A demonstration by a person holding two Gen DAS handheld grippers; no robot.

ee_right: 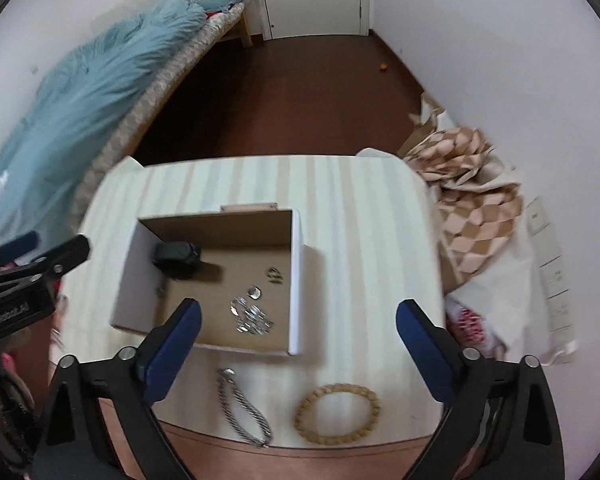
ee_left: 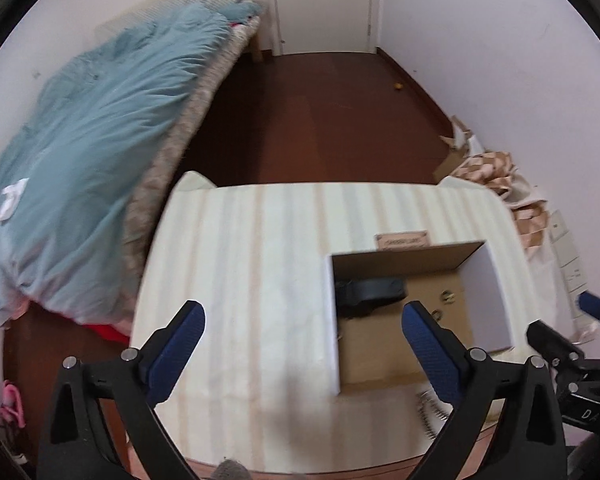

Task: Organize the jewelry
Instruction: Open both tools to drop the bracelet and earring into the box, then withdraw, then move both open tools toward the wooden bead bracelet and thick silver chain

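Left gripper point(ee_left: 302, 344): I have it tilted steeply down over the striped surface point(ee_left: 240, 264), fingers spread wide, gripping nothing.
Right gripper point(ee_right: 298, 342): same steep pitch, fingers fully apart, empty.
Box point(ee_right: 296, 280): open cardboard, at 12 o'clock from my right fingers.
Inside the box: small shiny silver pieces point(ee_right: 250, 314); a dark rounded object point(ee_right: 176, 258) at 10 o'clock.
Chain point(ee_right: 242, 410): twisted silver, on the surface at 6 o'clock.
Bead bracelet point(ee_right: 337, 414): round wooden beads, just beside the chain.

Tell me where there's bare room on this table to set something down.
Free: the striped cloth right of the cardboard box, and beyond it toward the far edge. Crowded: the near edge, with the silver chain beside the beaded bracelet.
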